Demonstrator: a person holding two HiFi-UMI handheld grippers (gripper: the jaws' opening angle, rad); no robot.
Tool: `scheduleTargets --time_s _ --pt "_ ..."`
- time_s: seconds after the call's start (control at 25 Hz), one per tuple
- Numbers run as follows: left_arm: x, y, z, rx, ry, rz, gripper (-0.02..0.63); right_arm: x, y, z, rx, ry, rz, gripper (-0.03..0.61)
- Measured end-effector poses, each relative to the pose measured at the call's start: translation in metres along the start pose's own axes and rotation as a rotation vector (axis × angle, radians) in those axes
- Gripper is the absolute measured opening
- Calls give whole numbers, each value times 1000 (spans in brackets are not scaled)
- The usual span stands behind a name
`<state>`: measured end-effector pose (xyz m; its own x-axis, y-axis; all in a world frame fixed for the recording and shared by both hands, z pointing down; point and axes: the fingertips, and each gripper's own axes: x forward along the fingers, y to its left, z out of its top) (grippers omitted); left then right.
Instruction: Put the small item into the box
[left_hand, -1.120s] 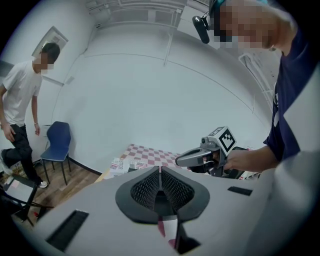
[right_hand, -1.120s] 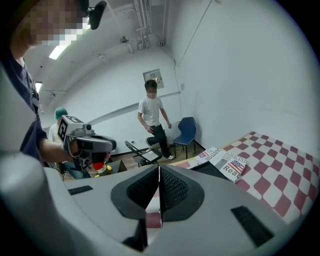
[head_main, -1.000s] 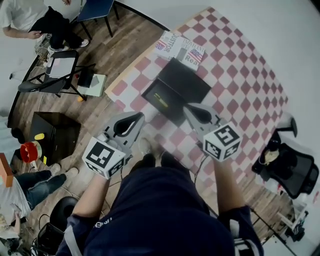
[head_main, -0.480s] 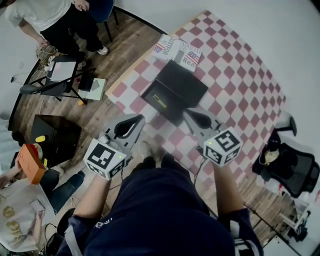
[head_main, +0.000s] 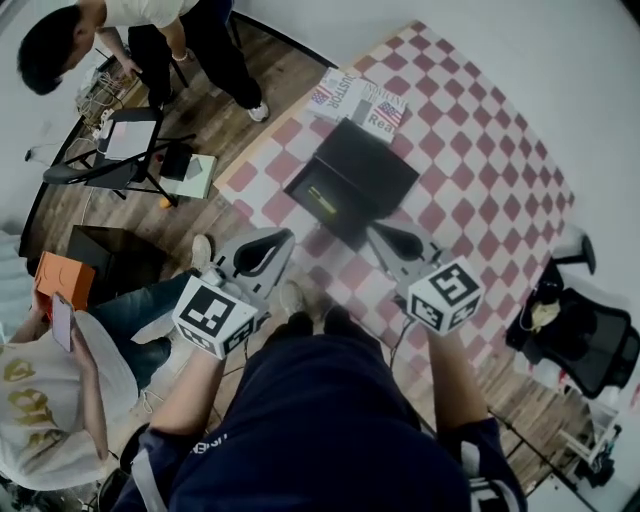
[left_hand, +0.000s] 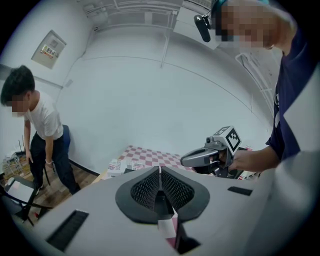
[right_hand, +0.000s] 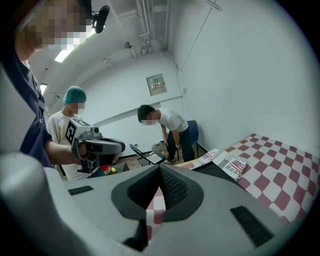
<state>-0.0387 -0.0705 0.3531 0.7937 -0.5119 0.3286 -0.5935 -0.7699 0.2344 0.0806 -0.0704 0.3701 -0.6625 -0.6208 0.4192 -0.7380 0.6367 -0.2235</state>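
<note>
A red-and-white checkered table (head_main: 480, 150) stands on a wooden floor under white walls. The left gripper (head_main: 280, 238) and right gripper (head_main: 378, 230) both have their jaws pressed together on nothing. The open black box (head_main: 372, 160) lies just beyond them at 12 o'clock, with magazines (head_main: 362, 100) past it. A thin yellowish strip (head_main: 321, 200) inside the box may be the small item; I cannot tell. It looks light, flat and stiff, best pinched across its narrow middle. Since a second ago the grippers have barely shifted, while a bystander (head_main: 60, 45) at 10 o'clock has stepped further into view.
</note>
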Motion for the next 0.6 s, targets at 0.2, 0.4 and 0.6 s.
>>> scheduleTargets --time_s 0.2,0.4,0.6 --pt "1 -2 -2 -7 6 0 41 1 2 -3 8 6 10 17" --pt "3 -2 -1 0 4 -1 41 5 1 -6 13 10 17 17" --pt "5 -1 -2 -10 11 1 41 8 0 -7 16 10 19 17"
